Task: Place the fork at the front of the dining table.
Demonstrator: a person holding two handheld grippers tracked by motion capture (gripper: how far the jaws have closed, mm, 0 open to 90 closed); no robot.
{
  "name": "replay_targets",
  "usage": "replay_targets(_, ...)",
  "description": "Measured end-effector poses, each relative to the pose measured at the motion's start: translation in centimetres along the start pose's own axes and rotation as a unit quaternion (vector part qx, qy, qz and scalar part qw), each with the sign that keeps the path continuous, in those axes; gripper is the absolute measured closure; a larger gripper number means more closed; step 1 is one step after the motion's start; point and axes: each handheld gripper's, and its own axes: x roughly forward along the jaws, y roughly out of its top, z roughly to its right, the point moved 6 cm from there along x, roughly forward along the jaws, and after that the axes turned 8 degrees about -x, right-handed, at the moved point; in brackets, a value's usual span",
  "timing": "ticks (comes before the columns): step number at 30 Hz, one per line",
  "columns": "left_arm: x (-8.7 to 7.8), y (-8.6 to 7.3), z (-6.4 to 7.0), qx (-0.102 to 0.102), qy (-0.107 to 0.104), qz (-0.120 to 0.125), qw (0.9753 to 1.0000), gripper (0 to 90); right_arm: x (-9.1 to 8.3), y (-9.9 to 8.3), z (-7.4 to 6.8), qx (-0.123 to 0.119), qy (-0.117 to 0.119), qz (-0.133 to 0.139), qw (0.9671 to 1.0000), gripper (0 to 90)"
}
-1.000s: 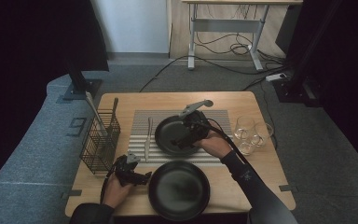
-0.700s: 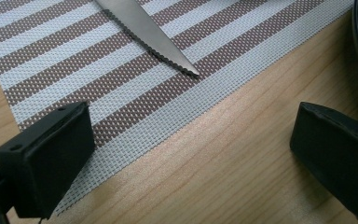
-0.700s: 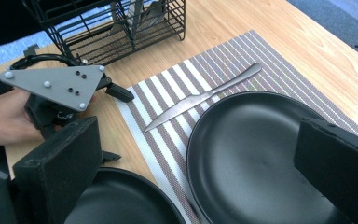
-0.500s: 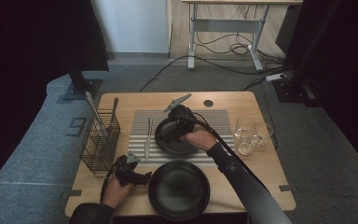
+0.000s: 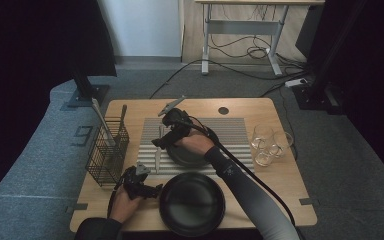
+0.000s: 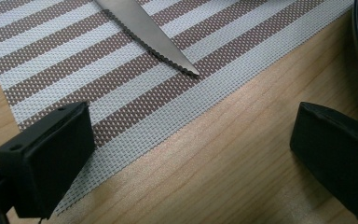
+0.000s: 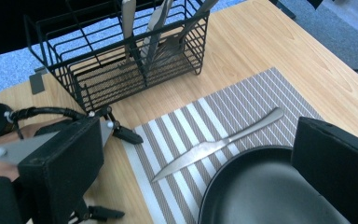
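Black wire basket (10 o'clock on table) holds upright steel cutlery; both grippers' jaws stand apart: left gripper, right gripper.

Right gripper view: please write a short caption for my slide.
Open right gripper above a black plate, facing a knife on the striped placemat.

Two black plates, three glasses, one knife, one wire basket, perhaps three utensils inside.
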Motion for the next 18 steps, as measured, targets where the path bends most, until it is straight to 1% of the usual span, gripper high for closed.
replay_targets(1, 0.0, 0.0, 0.0, 0.000, 0.000, 0.000, 1.0000, 0.0, 0.2, 0.2, 0.0, 0.000, 0.002, -0.002, 1.0000, 2.7)
replay_targets(2, 0.0, 0.0, 0.0, 0.000, 0.000, 0.000, 1.0000, 0.0, 0.4, 0.5, -0.1, -0.003, 0.004, 0.004, 1.0000, 4.1)
replay_targets(4, 0.0, 0.0, 0.0, 0.000, 0.000, 0.000, 1.0000, 0.0, 0.6, 0.8, -0.1, 0.001, 0.009, 0.007, 0.9999, 4.2)
replay_targets(6, 0.0, 0.0, 0.0, 0.000, 0.000, 0.000, 1.0000, 0.0, 1.2, 1.5, -0.1, -0.007, 0.009, 0.006, 0.9999, 5.2)
replay_targets(7, 0.0, 0.0, 0.0, 0.000, 0.000, 0.000, 1.0000, 0.0, 1.4, 1.8, -0.2, -0.004, 0.012, 0.011, 0.9999, 6.3)
replay_targets(9, 0.0, 0.0, 0.0, 0.000, 0.000, 0.000, 1.0000, 0.0, 1.6, 2.1, -0.2, -0.001, 0.016, 0.009, 0.9998, 6.2)
replay_targets(11, 0.0, 0.0, 0.0, 0.000, 0.000, 0.000, 1.0000, 0.0, 2.4, 2.8, -0.3, -0.006, 0.017, 0.007, 0.9998, 7.9)
replay_targets(12, 0.0, 0.0, 0.0, 0.000, 0.000, 0.000, 1.0000, 0.0, 2.7, 3.0, -0.4, -0.005, 0.020, 0.007, 0.9998, 8.0)
replay_targets(13, 0.0, 0.0, 0.0, 0.000, 0.000, 0.000, 1.0000, 0.0, 2.7, 3.0, -0.4, -0.005, 0.020, 0.007, 0.9998, 8.0)
replay_targets(14, 0.0, 0.0, 0.0, 0.000, -0.001, 0.000, 1.0000, 0.0, 3.4, 3.5, -0.7, -0.008, 0.021, 0.001, 0.9997, 7.2)
replay_targets(16, 0.0, 0.0, 0.0, 0.000, -0.001, 0.000, 1.0000, 0.0, 4.0, 3.9, -0.9, -0.011, 0.032, 0.007, 0.9994, 7.2)
replay_targets(17, 0.0, 0.0, 0.0, 0.000, -0.001, 0.000, 1.0000, 0.0, 4.0, 3.9, -0.9, -0.011, 0.032, 0.007, 0.9994, 7.2)
replay_targets(18, 0.0, 0.0, 0.0, 0.000, 0.000, 0.000, 1.0000, 0.0, 4.3, 4.0, -1.1, -0.011, 0.036, 0.005, 0.9993, 7.3)
